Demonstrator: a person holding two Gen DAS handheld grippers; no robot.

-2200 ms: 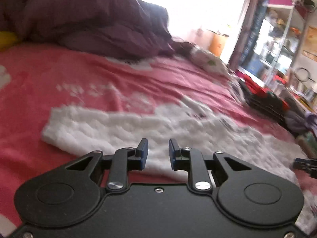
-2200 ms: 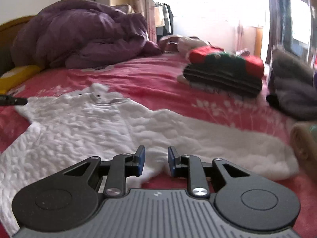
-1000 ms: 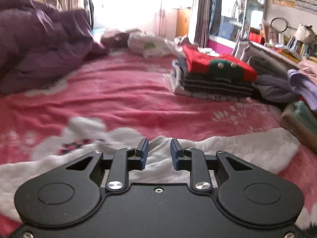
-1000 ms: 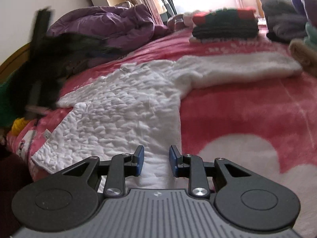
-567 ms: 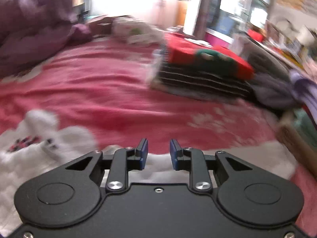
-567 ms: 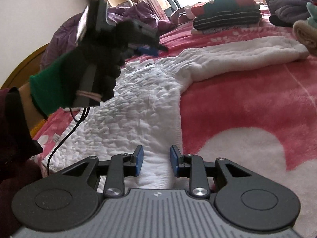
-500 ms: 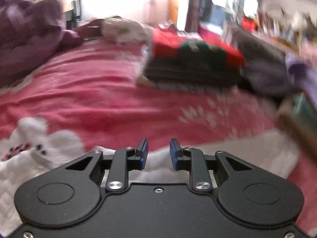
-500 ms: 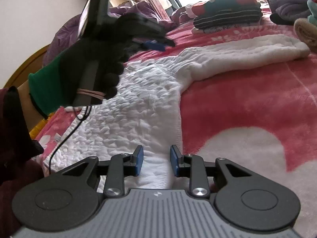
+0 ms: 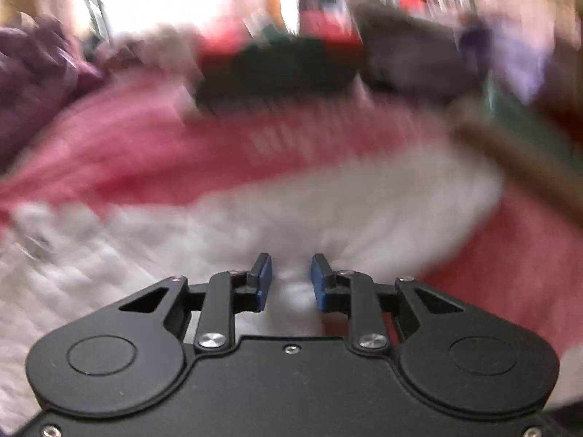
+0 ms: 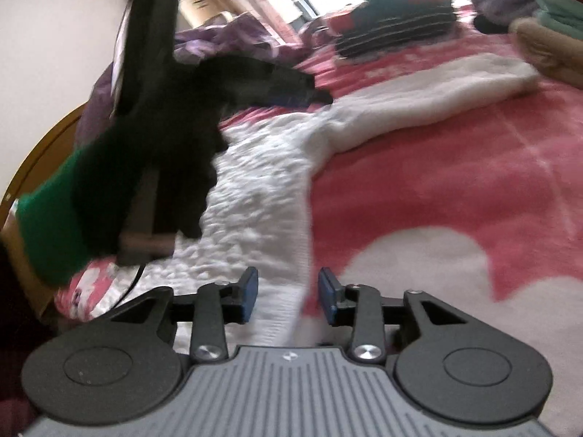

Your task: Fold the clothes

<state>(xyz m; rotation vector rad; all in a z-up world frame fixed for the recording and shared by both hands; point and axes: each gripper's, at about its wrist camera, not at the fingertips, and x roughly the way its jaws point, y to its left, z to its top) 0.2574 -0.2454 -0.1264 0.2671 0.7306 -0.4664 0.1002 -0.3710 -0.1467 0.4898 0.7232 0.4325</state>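
Sleeve fold: approach under way, no grasp made

Garment position. White quilted top [image 10: 262, 196] lies flat on the pink bed cover [image 10: 455, 167], body toward the near side, one sleeve [image 10: 430, 83] stretched straight out toward the stacks of folded clothes [image 10: 397, 25] at the far edge. A purple duvet [image 10: 226, 43] is heaped at the head of the bed.

Left gripper [image 9: 288, 280]. The left wrist view is heavily blurred. The blue pads stand a narrow gap apart over white fabric, apparently where the sleeve joins the body. Nothing is pinched between them. In the right wrist view the gloved left hand [image 10: 175, 167] carries it above the upper part of the top, clear of the cloth.

Right gripper [image 10: 288, 296]. Jaws are opening. The side edge of the top runs into the gap between the pads, but they do not press on it; nothing is held.

Recommendations, as judgement:
- Let the right jaws open fully, then bite the side seam through both layers so the edge lifts as one.
- Set the left gripper down near the shoulder seam before closing; a bite further out on the sleeve would likely leave a slack loop.
- Carry the sleeve low across the body to avoid dragging the quilted cloth out of square.
- Keep clear of the folded stacks just beyond the cuff.
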